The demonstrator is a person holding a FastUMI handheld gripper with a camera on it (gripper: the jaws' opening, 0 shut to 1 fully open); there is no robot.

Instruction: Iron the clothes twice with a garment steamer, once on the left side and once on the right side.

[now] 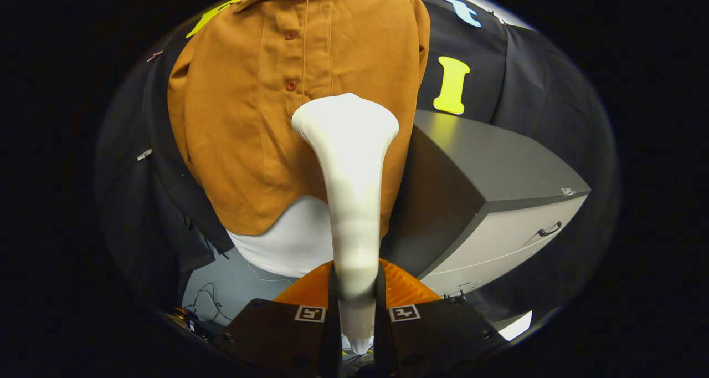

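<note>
A white garment steamer [350,184] stands up between my fingers, its handle clamped on both sides by my gripper [357,289]. The steamer's wide head reaches the lower front of an orange-brown buttoned shirt [249,117], just right of the button placket and level with the second visible button. The shirt hangs on a white form [288,245] that shows below its hem. Whether the head touches the cloth cannot be told.
A grey cabinet [487,178] with a pale drawer front and a dark handle [549,230] stands right of the shirt, close behind the steamer. Cables [205,303] lie on the pale floor at the lower left. Black cloth walls the booth behind.
</note>
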